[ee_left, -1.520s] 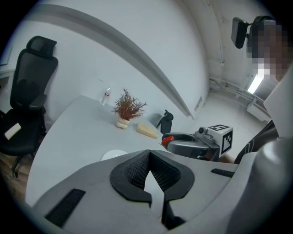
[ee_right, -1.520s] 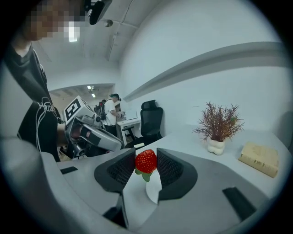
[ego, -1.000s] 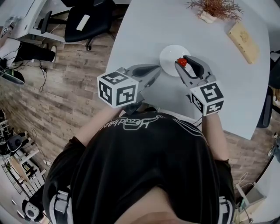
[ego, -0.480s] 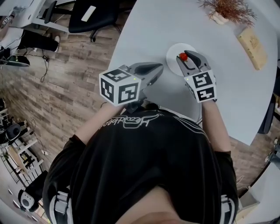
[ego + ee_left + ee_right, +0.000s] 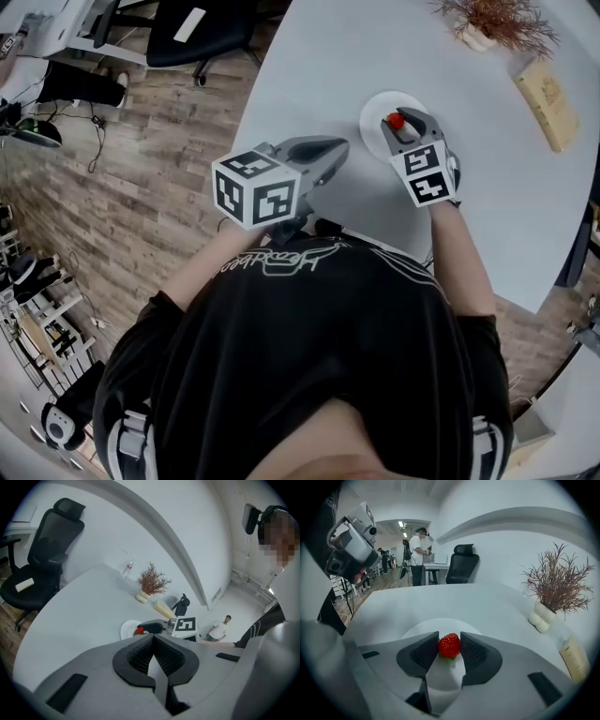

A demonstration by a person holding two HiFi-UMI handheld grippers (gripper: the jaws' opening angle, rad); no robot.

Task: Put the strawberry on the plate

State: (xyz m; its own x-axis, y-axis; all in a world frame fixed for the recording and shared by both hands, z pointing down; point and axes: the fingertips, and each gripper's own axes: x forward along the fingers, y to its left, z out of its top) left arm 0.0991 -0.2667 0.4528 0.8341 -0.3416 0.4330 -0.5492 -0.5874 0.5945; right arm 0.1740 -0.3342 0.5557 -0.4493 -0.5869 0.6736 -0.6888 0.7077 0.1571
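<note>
The strawberry (image 5: 449, 645) is grasped by the right hand-held gripper (image 5: 398, 121) over the plate (image 5: 373, 111). The placing step is judged under way: a short lowering and a release of the jaws are called for next. The left hand-held gripper (image 5: 153, 638) is seen clenched, empty.

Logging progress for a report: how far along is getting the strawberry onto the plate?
Done: the strawberry is picked up, clamped between the jaws of the right gripper. In hand: it hangs over the white plate. Left: set it down and open the jaws.
</note>
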